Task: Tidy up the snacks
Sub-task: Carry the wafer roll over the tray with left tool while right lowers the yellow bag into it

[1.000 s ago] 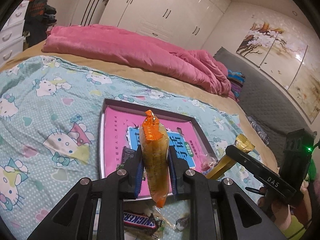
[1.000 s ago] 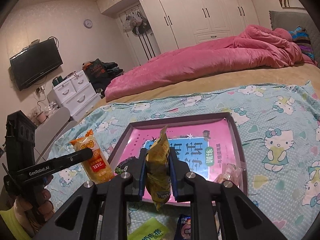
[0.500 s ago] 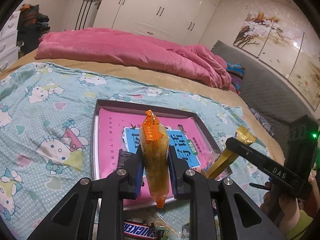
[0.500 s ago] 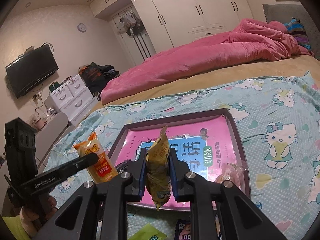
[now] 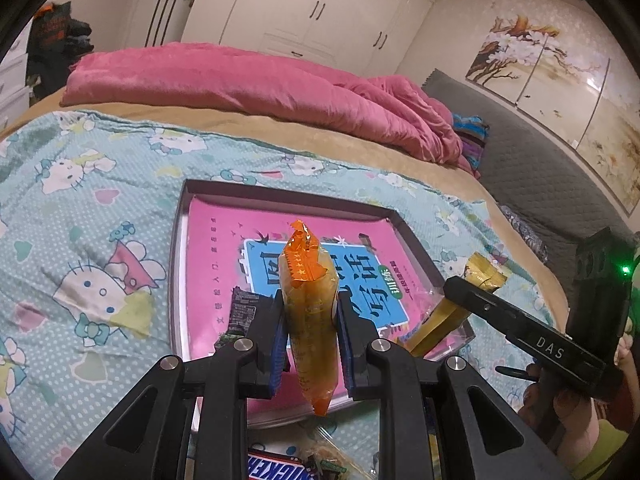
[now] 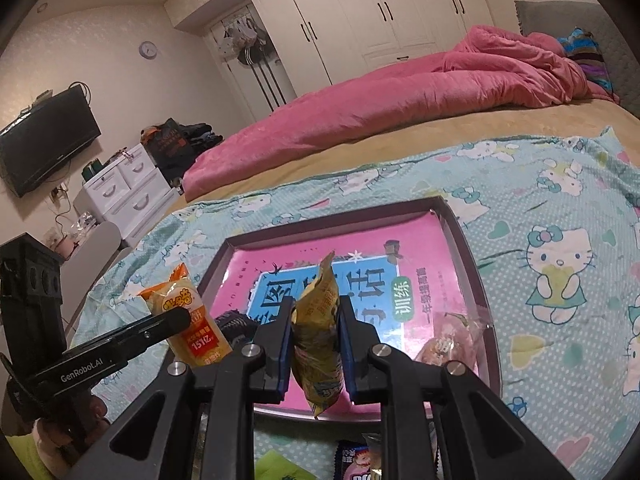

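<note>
- The left gripper [image 5: 310, 324] is seen clenched on an orange snack packet [image 5: 308, 320]; the packet is held upright between the blue pads, its crimped top above the fingers and its lower end hanging below them.
- The right gripper [image 6: 314, 332] is seen clenched on a yellow snack packet [image 6: 318, 340], also held upright, with the twisted top above the jaws.
- Both packets are held in the air over the near edge of a shallow tray [image 5: 280, 196], which is laid on a turquoise cartoon-cat sheet [image 5: 80, 208] on the bed.
- A pink book cover with a blue label [image 6: 360, 280] is seen lining the floor of the tray.
- A dark wrapped snack [image 5: 244, 310] is lying in the near left corner of the tray, and a clear-wrapped snack [image 6: 452, 336] in the near right corner.
- A Snickers bar [image 5: 276, 466] is seen on the sheet in front of the tray, partly hidden by the left gripper.
- A pink quilt [image 6: 400, 104] is bunched up at the far side of the bed.
</note>
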`<state>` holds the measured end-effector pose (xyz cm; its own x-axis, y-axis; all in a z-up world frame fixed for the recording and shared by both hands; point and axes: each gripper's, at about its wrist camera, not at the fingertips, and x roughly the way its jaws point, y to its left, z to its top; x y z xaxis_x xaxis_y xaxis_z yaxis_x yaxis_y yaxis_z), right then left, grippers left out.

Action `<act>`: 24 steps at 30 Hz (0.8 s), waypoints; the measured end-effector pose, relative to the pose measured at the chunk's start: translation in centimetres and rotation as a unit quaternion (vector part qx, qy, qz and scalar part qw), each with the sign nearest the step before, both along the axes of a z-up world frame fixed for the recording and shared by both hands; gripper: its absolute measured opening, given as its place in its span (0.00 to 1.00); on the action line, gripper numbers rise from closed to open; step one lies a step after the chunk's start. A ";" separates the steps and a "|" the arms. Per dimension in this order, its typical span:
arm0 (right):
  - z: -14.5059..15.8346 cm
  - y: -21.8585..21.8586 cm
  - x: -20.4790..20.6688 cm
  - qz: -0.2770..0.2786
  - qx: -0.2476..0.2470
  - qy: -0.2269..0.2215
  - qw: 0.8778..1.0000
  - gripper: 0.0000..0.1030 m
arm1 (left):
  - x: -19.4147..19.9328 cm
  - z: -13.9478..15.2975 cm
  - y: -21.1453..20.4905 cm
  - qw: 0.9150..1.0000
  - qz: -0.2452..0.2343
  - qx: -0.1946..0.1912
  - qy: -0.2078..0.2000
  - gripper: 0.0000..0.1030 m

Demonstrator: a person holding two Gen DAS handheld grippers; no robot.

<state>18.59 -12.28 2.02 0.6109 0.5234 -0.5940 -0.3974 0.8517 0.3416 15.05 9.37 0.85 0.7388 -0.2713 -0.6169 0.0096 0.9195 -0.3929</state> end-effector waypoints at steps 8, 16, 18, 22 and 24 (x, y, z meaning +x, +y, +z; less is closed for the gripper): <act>-1.0 -0.5 0.1 -0.006 0.004 0.019 1.000 0.20 | 0.6 -0.9 0.2 1.000 -0.006 -0.019 0.008 0.22; -1.8 -1.9 0.4 -0.023 0.029 0.043 0.998 0.21 | 0.9 -1.5 0.7 0.999 -0.002 -0.034 0.014 0.22; -2.1 -2.2 0.5 -0.027 0.030 0.049 0.998 0.21 | 0.9 -1.5 0.7 0.999 -0.001 -0.032 0.014 0.22; -2.4 -2.4 0.5 -0.030 0.030 0.055 0.998 0.21 | 1.0 -1.6 0.7 0.999 0.000 -0.030 0.014 0.22; -2.4 -2.5 0.4 -0.031 0.028 0.056 0.998 0.21 | 1.1 -1.5 0.8 0.999 0.001 -0.030 0.012 0.22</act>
<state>19.00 -14.77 -0.37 0.5752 0.5209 -0.6307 -0.3009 0.8517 0.4289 16.13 10.19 -0.65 0.7246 -0.3063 -0.6174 -0.0027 0.8945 -0.4470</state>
